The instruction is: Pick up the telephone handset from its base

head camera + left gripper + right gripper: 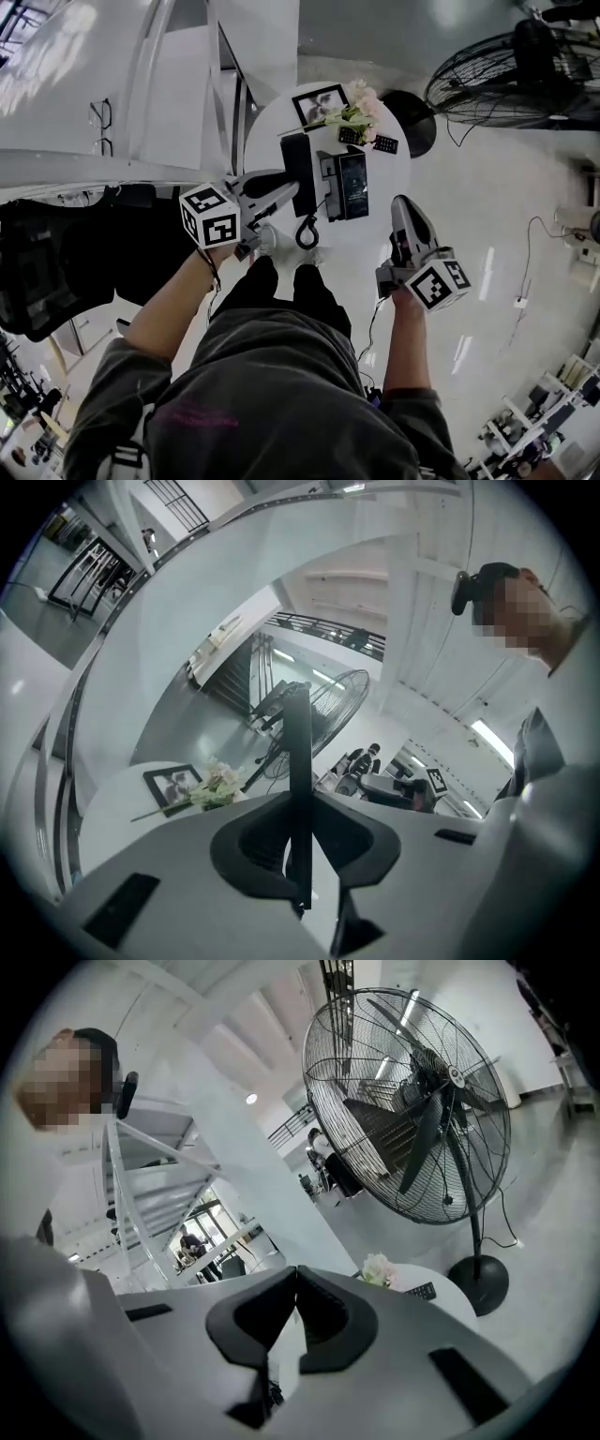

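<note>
While the left gripper [284, 186] is reaching in from the table's near-left edge, its jaws are pinching the telephone handset [300, 173] across its narrow sides. The left gripper view is confirming the grip: the handset is showing edge-on as a thin black bar standing upright between the two pads, with open room behind it rather than the table top. Moving rightward, the head view is showing the handset lying alongside and to the left of the base [347, 185], apart from it rather than seated in the cradle. The coiled cord [307, 231] is hanging in a loop below the handset's near end; where it is joining the base is not discernible. The base itself is sitting square on the round white table [272, 141], with a picture frame [319, 103], a spray of flowers [354, 112] and a remote [385, 144] grouped behind it at the far side, none of them being touched. Further right, the right gripper [401, 208] is hovering off the table's right edge with its pads pressed together on nothing, taking no part in the lift. Beyond it, a large floor fan [511, 80] is standing well apart from the work. In my assessment the pick-up is substantially complete: the handset is gripped and appears clear of its cradle. Remaining, at most, is carrying it fully away without the cord dragging the base.
</note>
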A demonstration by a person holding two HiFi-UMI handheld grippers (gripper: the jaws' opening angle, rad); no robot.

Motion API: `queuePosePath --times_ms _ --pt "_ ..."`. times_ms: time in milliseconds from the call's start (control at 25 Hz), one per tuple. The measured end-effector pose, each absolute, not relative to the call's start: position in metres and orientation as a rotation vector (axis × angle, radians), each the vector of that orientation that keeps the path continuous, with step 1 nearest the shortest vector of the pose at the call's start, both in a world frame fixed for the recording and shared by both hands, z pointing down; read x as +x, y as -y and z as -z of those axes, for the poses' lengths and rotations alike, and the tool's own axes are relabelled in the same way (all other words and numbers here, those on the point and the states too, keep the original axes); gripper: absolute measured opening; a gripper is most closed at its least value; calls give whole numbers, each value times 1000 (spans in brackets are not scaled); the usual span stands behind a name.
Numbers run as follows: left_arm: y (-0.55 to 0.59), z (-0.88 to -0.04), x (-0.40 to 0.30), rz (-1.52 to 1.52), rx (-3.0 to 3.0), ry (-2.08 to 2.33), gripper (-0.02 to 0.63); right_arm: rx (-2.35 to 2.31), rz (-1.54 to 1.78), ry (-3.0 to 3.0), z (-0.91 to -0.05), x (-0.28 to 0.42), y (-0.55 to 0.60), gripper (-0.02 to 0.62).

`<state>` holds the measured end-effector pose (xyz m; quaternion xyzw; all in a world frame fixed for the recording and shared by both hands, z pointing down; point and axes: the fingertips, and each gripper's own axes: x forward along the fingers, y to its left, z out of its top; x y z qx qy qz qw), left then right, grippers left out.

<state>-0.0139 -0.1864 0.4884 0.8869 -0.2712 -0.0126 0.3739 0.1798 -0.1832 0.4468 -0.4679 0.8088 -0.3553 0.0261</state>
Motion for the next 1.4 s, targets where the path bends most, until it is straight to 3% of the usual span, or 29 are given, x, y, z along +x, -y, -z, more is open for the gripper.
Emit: queuePosePath --times_ms 960,1400 --pt "162 -340 -74 127 2527 729 78 -1473 775 -2492 -337 137 147 20" --pt "153 -327 -76 138 2550 747 78 -1451 705 -2535 -321 128 135 20"
